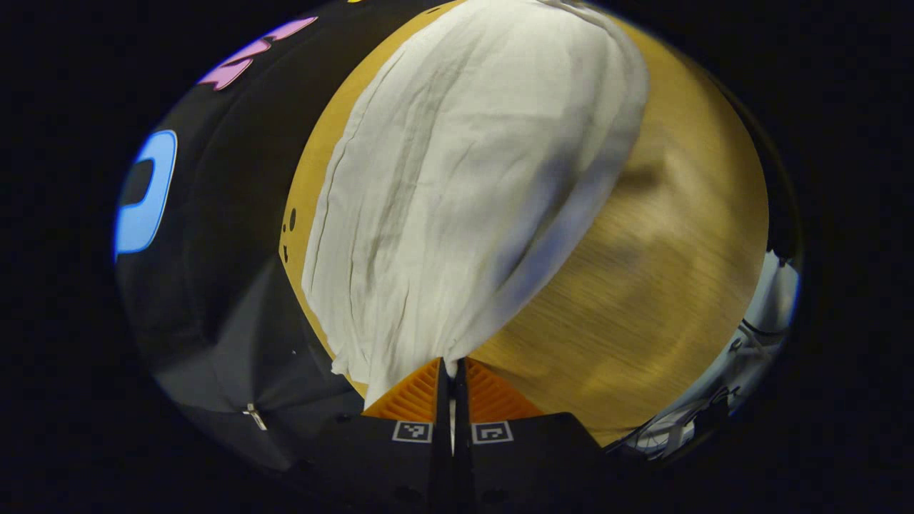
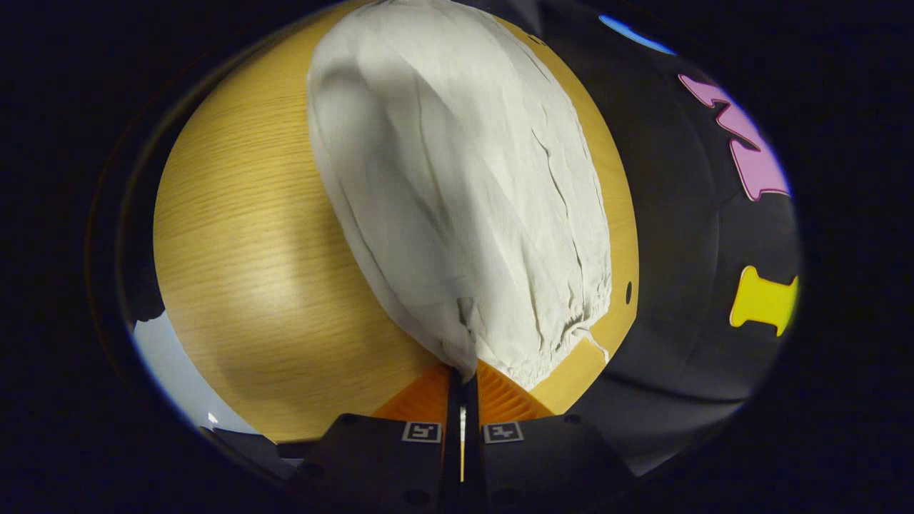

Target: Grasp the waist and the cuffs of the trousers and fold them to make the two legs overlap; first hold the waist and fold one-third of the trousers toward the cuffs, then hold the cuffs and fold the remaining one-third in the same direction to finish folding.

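Cream-white trousers (image 1: 457,185) lie lengthwise on the wooden table (image 1: 664,285), stretching away from me in the left gripper view. My left gripper (image 1: 451,365) is shut on the near end of the cloth, which bunches up between its fingers. In the right gripper view the same trousers (image 2: 457,193) run away from the camera, and a gathered elastic hem with a drawstring (image 2: 571,328) shows at their near right edge. My right gripper (image 2: 464,377) is shut on the pinched cloth of that near end.
The black booth wall (image 1: 214,271) borders the table on the left in the left gripper view and stands as the wall (image 2: 685,235) on the right in the right gripper view. Bare wood (image 2: 243,243) spreads left of the trousers. Cables (image 1: 714,407) lie beyond the table edge.
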A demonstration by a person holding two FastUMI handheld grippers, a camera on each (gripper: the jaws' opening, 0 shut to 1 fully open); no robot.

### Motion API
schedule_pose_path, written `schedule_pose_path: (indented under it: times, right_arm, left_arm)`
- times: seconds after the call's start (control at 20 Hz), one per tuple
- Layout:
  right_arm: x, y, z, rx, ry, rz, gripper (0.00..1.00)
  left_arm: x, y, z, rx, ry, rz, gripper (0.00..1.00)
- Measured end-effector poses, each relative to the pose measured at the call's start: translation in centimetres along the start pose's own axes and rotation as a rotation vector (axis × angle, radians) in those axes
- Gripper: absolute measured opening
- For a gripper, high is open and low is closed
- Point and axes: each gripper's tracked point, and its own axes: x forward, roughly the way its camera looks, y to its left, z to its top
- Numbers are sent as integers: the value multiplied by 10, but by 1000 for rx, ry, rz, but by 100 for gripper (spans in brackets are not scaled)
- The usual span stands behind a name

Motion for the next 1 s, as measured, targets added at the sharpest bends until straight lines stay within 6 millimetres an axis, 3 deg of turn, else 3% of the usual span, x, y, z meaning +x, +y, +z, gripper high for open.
schedule_pose_path:
  times: [0.15,0.4,0.6,0.75,1.0]
  right_arm:
    - [-10,-8,12,182,-22,11,7]
    - [-56,-61,44,444,-170,-118,6]
    - [-69,-105,64,640,-258,-183,6]
    - [-68,-137,70,745,-293,-229,6]
    - [-43,-169,81,902,-303,-236,6]
  left_arm:
    - [-5,3,-2,-173,0,-22,6]
    - [-20,44,10,-348,-53,68,6]
    - [-26,76,23,-422,-73,103,5]
    - [-13,107,33,-498,-96,120,6]
    - [13,154,61,-616,-115,131,6]
